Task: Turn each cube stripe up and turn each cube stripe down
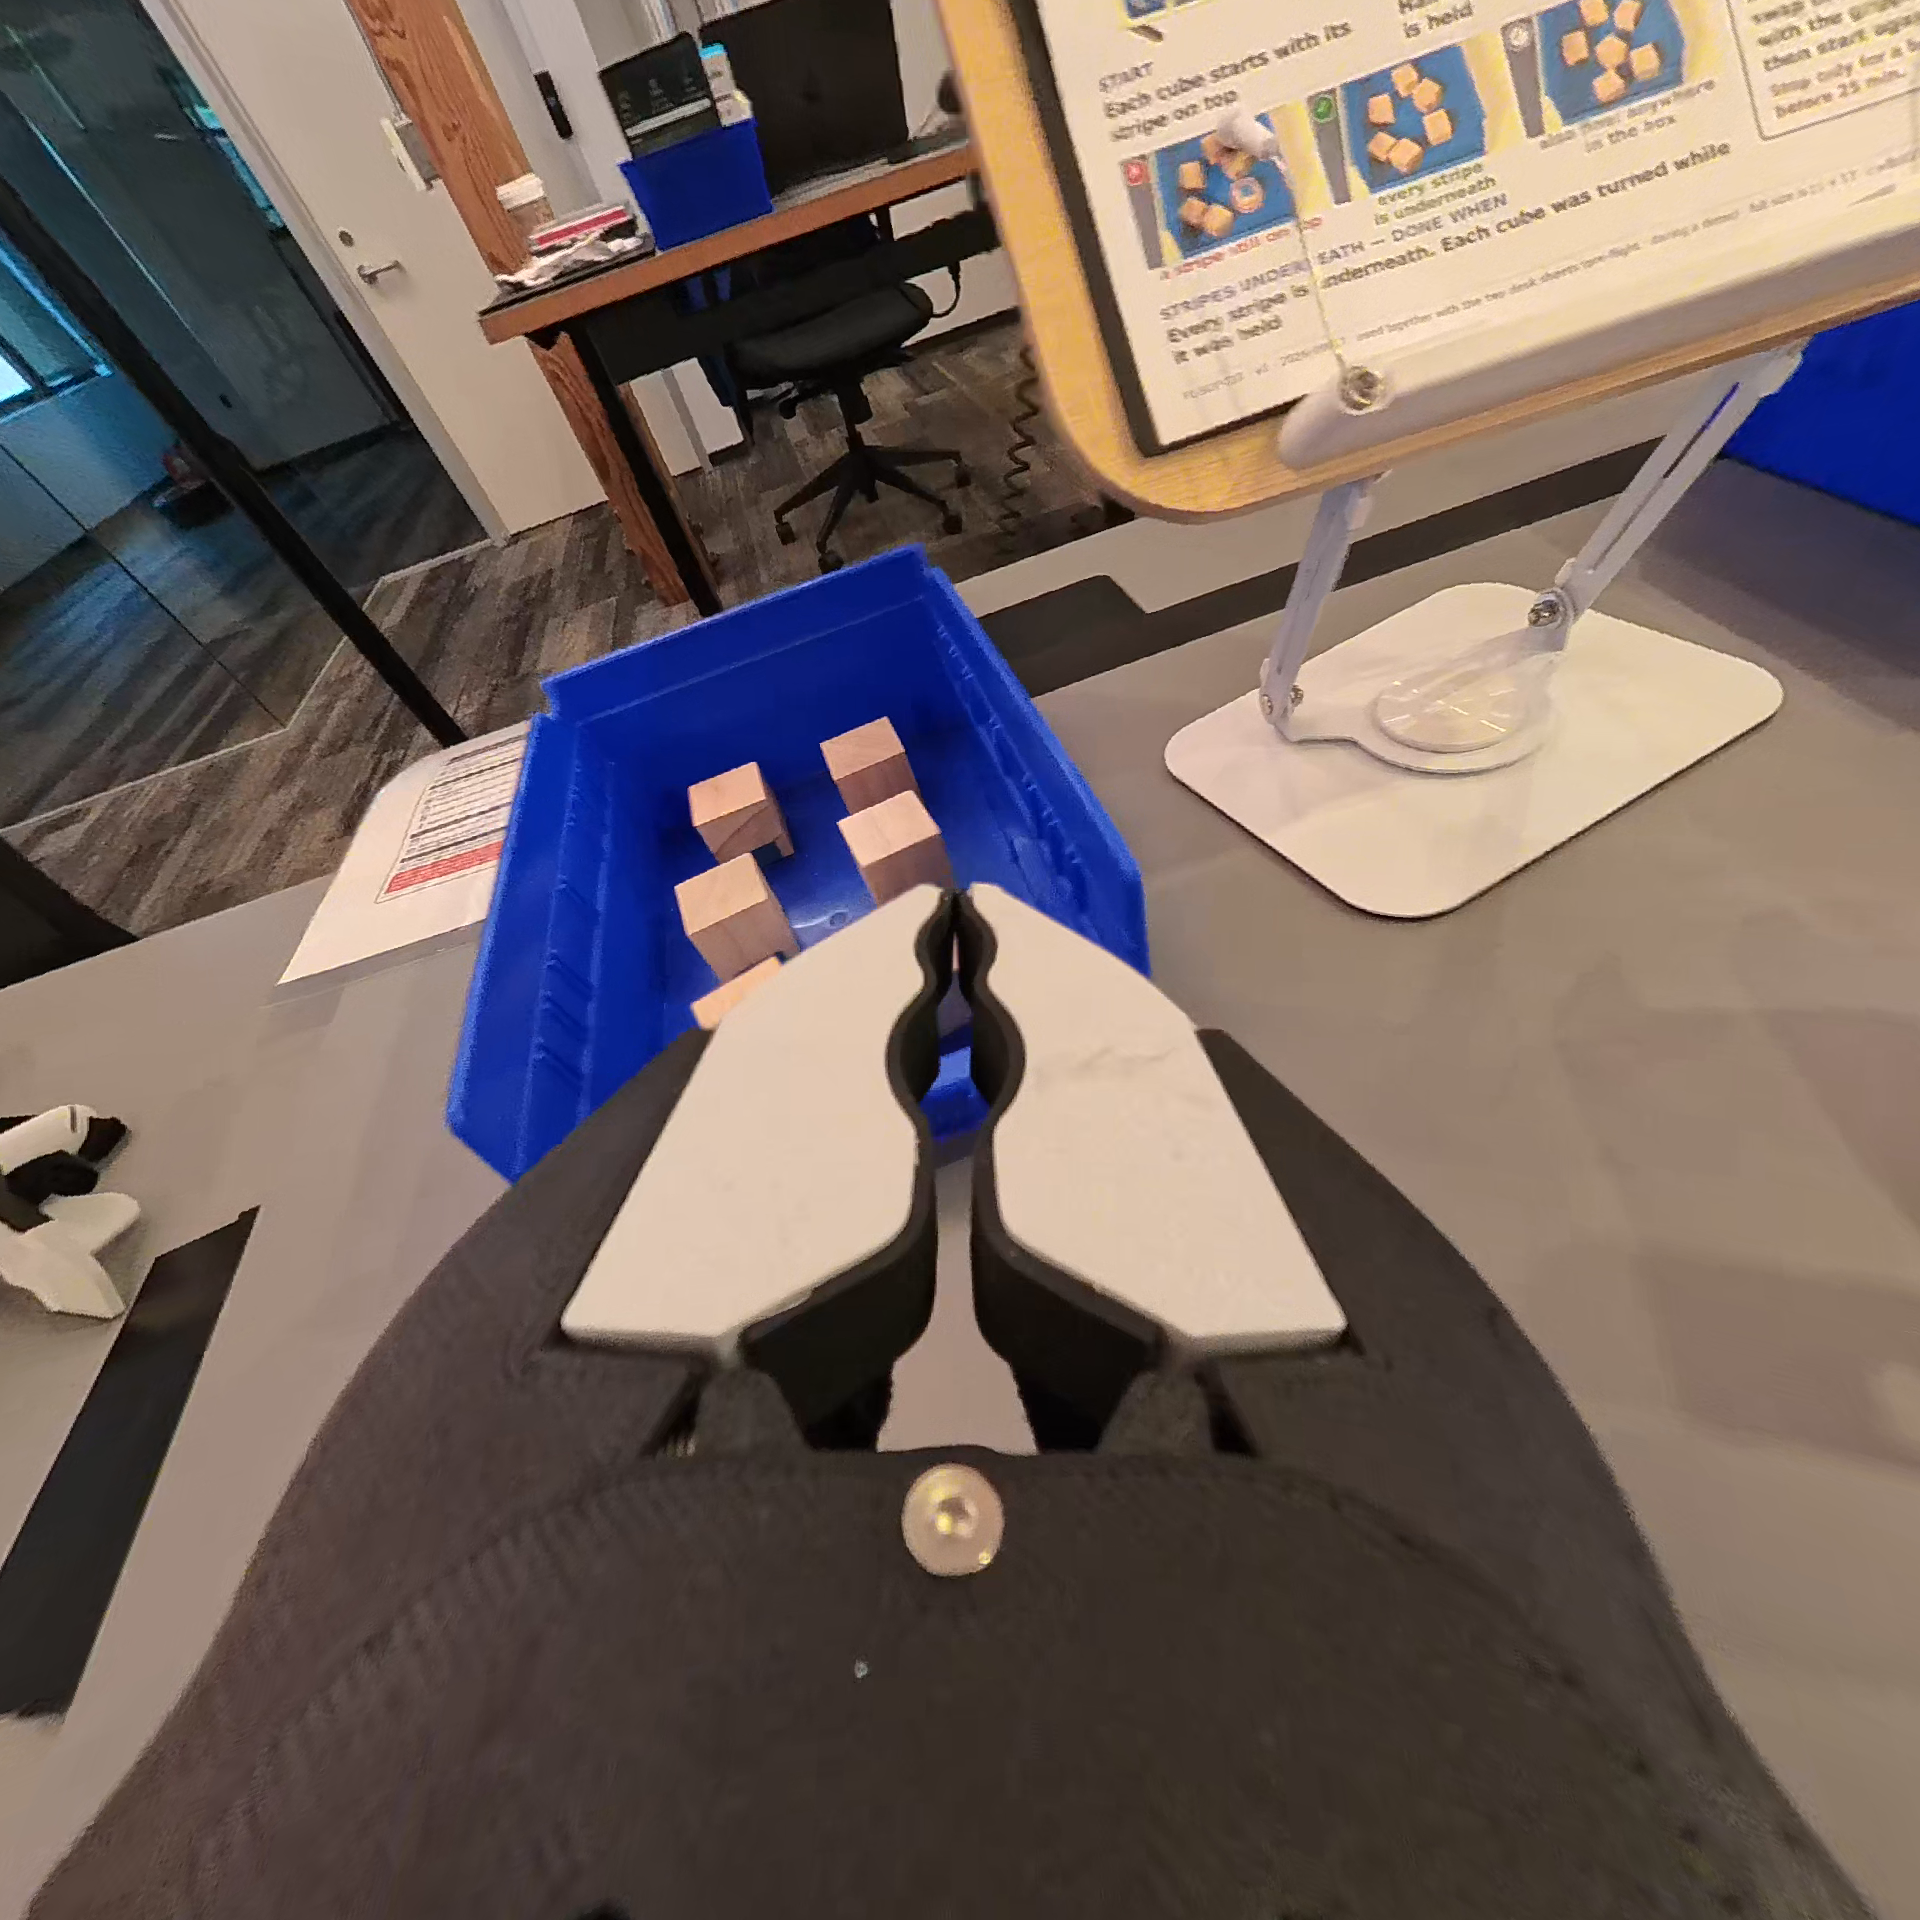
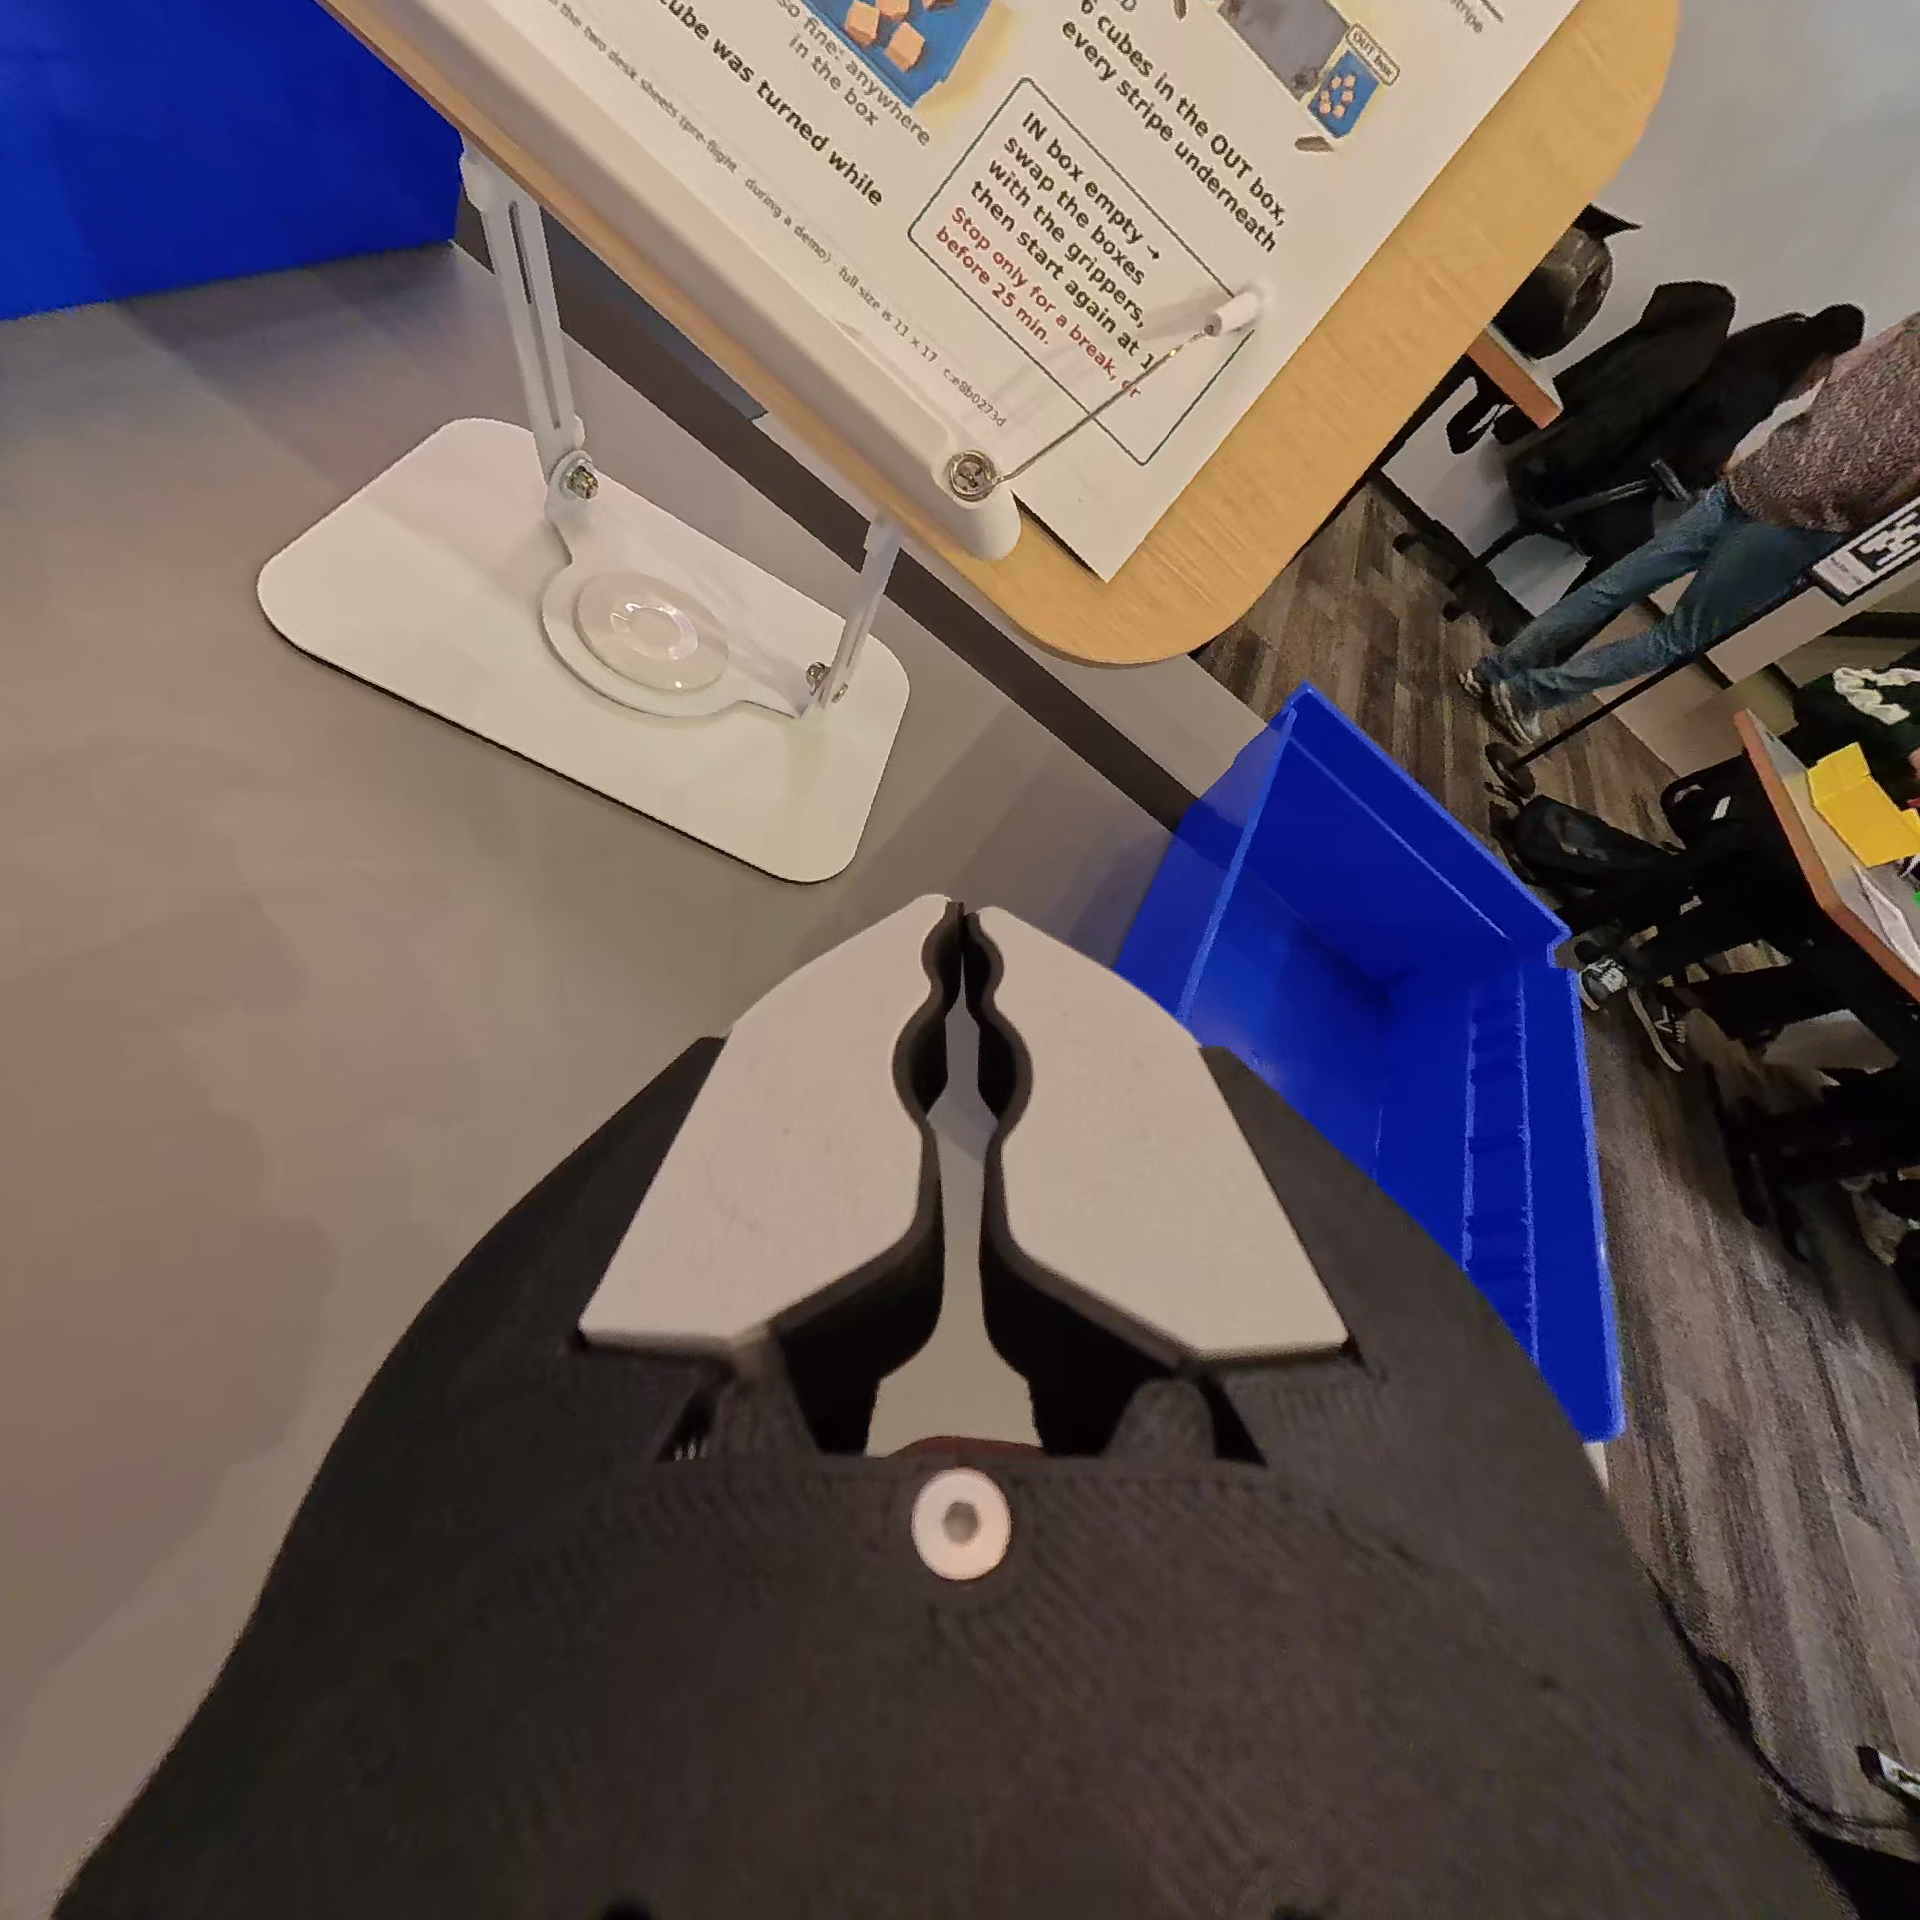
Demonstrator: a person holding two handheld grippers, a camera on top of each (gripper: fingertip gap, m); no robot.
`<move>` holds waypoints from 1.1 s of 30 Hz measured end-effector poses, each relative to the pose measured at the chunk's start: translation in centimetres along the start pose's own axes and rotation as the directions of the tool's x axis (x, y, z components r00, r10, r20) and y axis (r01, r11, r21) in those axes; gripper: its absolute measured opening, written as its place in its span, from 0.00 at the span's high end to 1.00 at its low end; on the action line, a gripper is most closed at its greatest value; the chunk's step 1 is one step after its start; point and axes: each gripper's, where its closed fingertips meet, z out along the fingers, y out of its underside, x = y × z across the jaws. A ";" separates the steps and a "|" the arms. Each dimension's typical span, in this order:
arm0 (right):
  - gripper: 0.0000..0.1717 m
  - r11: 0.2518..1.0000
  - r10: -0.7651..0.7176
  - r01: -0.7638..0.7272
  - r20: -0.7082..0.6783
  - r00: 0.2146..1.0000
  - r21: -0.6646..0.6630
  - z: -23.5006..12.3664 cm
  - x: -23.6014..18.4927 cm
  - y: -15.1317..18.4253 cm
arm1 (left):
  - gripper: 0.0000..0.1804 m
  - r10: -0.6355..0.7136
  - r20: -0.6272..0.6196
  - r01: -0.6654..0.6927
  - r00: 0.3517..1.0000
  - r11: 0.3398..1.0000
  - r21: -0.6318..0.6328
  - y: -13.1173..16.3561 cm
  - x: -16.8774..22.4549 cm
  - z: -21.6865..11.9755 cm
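Left wrist view: the left gripper (image 1: 954,906) is hovering over the near end of a blue bin (image 1: 1049,769) that is sitting on a grey table (image 1: 1455,1091); its jaws are closed tip to tip with nothing between them. Five wooden cubes are showing in the bin: a far right cube (image 1: 864,761), a far left cube (image 1: 734,808), a middle right cube (image 1: 891,844) just ahead of the fingertips, a middle left cube (image 1: 727,906), and a near cube (image 1: 734,989) partly hidden by the left finger (image 1: 790,1101). No stripe is showing on any upward face.

Right wrist view: the right gripper (image 2: 962,918) is hanging over bare table, jaws likewise closed on nothing, beside a second blue bin (image 2: 1351,935) whose visible interior is holding no cubes. A white stand (image 2: 416,582) carrying an instruction board (image 2: 1351,436) is standing between the bins.

Handling, as a judgement: the cubes are looking light, rigid and smooth-sided, so they should be tolerating a firm pinch without damage. Two opposite flat side faces, taken near mid-height, are offering the squarest hold; the middle right cube is touching or nearly touching the far right one, leaving its left and right faces the freer pair.
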 end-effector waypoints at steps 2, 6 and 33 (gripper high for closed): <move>1.00 1.000 0.004 -0.004 0.007 1.000 0.008 -0.2 0.3 0.0 | 1.00 -0.033 0.014 0.033 0.999 0.999 0.006 0.1 -1.6 -0.4; 0.96 0.998 0.031 -0.034 0.054 0.998 0.045 -0.6 1.0 0.5 | 0.95 -0.078 0.025 0.077 0.997 0.997 0.012 0.7 -4.7 -1.3; 0.77 0.956 0.277 -0.292 0.352 0.894 -0.011 -0.2 -0.8 11.2 | 0.66 0.331 -0.713 -0.672 0.619 0.693 -0.261 8.0 -0.9 12.2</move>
